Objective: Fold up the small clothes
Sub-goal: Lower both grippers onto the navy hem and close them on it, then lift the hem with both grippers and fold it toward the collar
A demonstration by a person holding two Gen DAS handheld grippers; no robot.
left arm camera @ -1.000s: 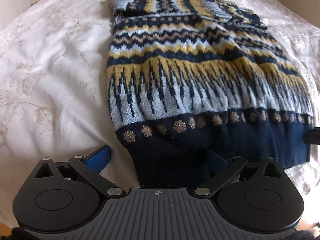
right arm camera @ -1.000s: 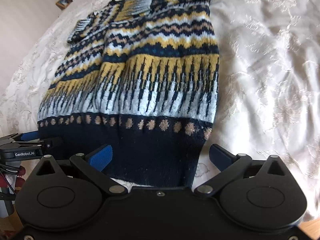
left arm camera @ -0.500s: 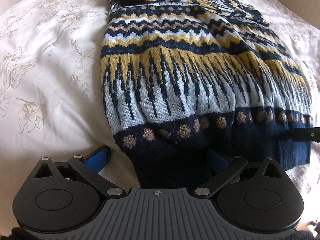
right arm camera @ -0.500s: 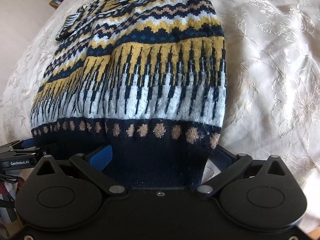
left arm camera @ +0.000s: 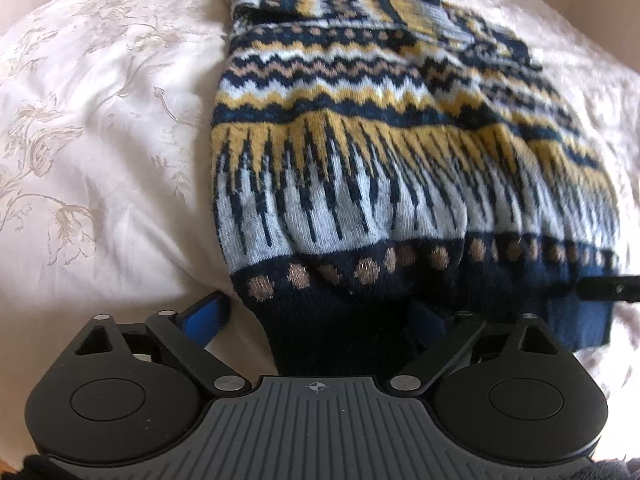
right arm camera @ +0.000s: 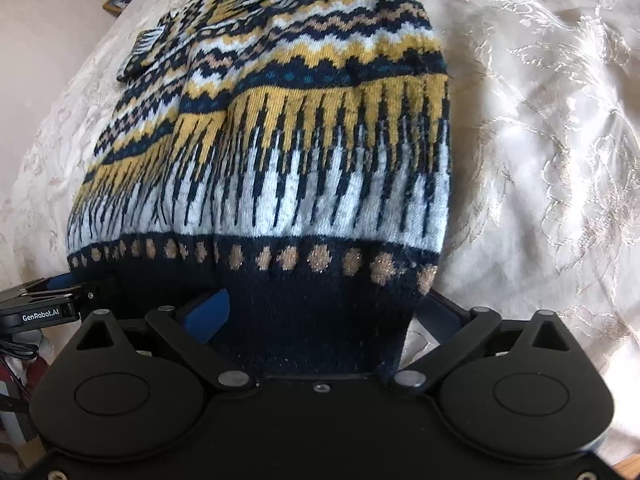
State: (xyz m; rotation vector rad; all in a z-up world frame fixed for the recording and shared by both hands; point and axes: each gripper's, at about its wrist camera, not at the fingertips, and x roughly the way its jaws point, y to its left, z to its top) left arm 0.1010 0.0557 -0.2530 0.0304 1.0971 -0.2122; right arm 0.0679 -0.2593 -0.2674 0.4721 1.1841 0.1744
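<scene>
A cream bedspread (left arm camera: pixel 100 152) with a pale floral weave covers the bed and fills both views. On it lies a patterned knit sweater (left arm camera: pixel 400 160), banded in navy, mustard, pale blue and tan dots, its navy hem toward the cameras and its collar end far up the bed. A sleeve lies folded across the upper part. The hem is raised off the bedspread at both near corners and bulges up between them.

The left claw (left arm camera: pixel 320 318) sits at the sweater's left hem corner. Its blue fingers (left arm camera: pixel 204 316) stand wide apart, with the navy hem bunched between them; whether the pads actually press the cloth cannot be told. The right claw (right arm camera: pixel 320 316) sits at the right hem corner, likewise spread wide with the dark ribbing filling the gap between its fingers. Each claw's tip shows at the edge of the other's view, against the hem.
</scene>
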